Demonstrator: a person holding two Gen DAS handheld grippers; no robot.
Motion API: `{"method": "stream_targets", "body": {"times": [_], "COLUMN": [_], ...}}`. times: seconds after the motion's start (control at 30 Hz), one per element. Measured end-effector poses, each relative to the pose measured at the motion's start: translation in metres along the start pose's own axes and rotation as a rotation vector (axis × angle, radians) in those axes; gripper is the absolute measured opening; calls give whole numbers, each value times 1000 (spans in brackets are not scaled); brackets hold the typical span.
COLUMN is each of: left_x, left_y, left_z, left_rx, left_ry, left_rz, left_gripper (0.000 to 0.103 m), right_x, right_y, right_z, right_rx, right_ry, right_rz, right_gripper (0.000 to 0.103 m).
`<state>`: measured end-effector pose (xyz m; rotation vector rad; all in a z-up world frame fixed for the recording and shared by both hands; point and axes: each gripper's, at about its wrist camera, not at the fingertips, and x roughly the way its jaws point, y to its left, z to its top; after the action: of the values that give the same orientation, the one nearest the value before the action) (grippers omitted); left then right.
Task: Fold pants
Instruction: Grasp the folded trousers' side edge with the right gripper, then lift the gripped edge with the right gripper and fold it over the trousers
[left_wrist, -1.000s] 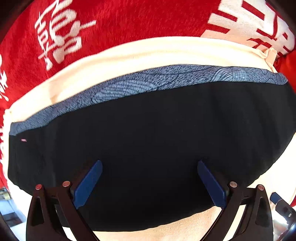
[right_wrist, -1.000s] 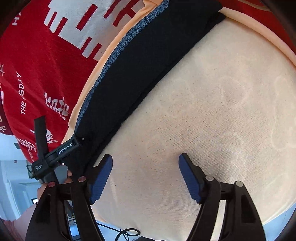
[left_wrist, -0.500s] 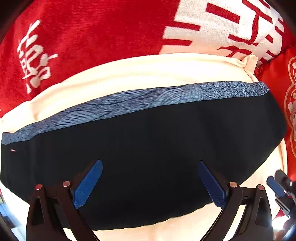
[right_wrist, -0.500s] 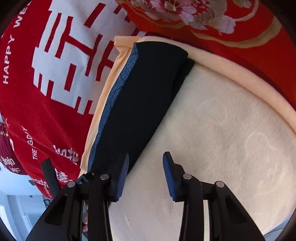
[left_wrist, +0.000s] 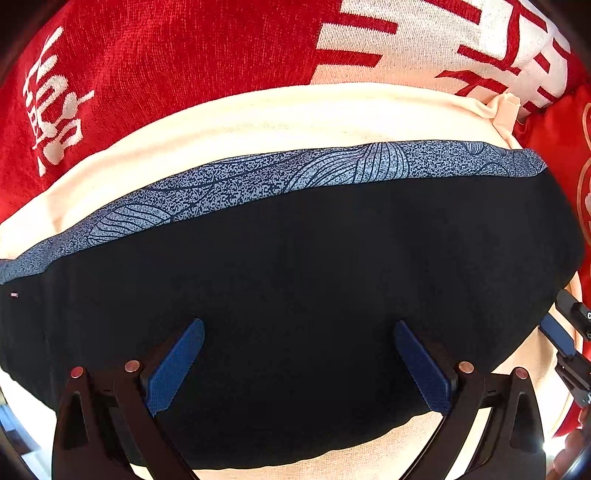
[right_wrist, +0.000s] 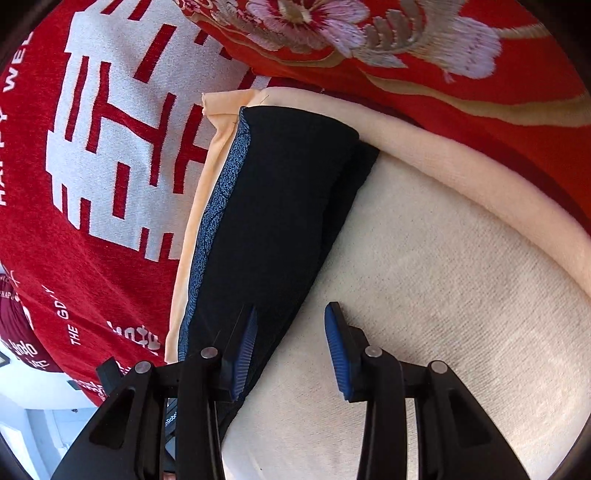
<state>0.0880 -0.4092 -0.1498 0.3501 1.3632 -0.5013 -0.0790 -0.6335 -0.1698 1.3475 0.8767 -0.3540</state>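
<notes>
Change: against a second ago, the right gripper (right_wrist: 288, 350) has narrowed its fingers and pulled back, so the far end of the pants (right_wrist: 273, 221) and the embroidered red fabric (right_wrist: 424, 70) beyond the cream cushion have come into its view; the left gripper (left_wrist: 299, 365) has barely shifted.
Left gripper: fingers spread wide over the black cloth, nothing between them.
Right gripper: fingers partly apart, empty; its left finger (right_wrist: 242, 354) over the pants' near edge, its right finger over bare cushion.
Pants: black pants (left_wrist: 295, 277) folded into a long strip with a blue patterned band (left_wrist: 295, 173) along one long edge, lying near the cushion's edge by the red blanket.
Support: cream cushion (right_wrist: 443, 277).
Surroundings: red blanket with white characters (left_wrist: 184, 55) just past the cushion's edge.
</notes>
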Motion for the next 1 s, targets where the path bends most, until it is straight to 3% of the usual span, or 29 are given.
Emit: {"method": "stream_targets", "body": {"times": [0.3,0.37,0.53,0.8,1.0], "left_x": [-5,-5,-4,-4,-4], "left_y": [8,8,8,8,7], "left_z": [-13,-12,-12,-10,-11], "left_rx": [2,4,5,4,11], "left_ry": [4,1,0,1,-8], "left_rz": [-4,-3,-2,-1,-2], "left_gripper": [103,103,103,103,103], "right_x": [5,6,4,3,26], "right_y": [3,7,9,-15,-19], "right_z": [10,12,12,-5,13], "right_rx": [-6,-28,-47,25,70], "right_ry": [-27,-36,-42,-32,-91], "right_rz": [-3,-22,-29,53,186], "right_gripper": [40,26,28,33,36]}}
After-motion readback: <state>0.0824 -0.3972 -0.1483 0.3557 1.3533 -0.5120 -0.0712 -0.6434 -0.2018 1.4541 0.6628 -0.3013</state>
